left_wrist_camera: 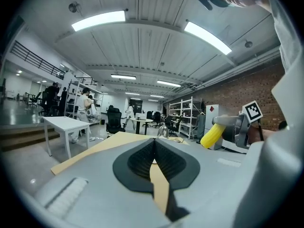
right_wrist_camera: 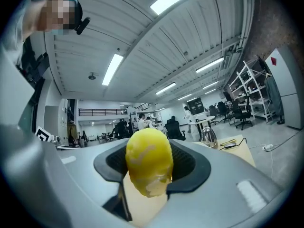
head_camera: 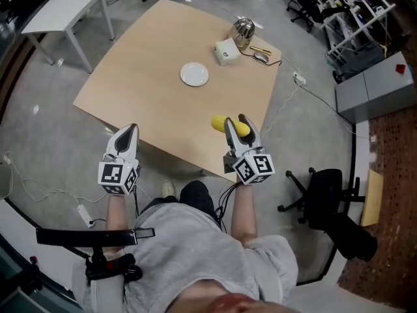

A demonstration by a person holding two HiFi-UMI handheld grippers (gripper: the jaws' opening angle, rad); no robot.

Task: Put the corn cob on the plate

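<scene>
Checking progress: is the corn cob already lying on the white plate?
No, the corn cob sits clamped in the right tongs, well apart from the plate.

Left gripper [head_camera: 132, 130] jaws together, empty; right gripper [head_camera: 236, 121] forward, jaws clamped on corn cob [head_camera: 219, 123]

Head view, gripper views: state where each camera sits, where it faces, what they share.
Head view: on the person's head, steeply down at table, plate, both grippers; arms, torso show.
Left gripper view: on left gripper, level across table along shut empty jaws.
Right gripper view: on right gripper, along jaws shut on corn cob.
Shared: corn cob in all three.
</scene>
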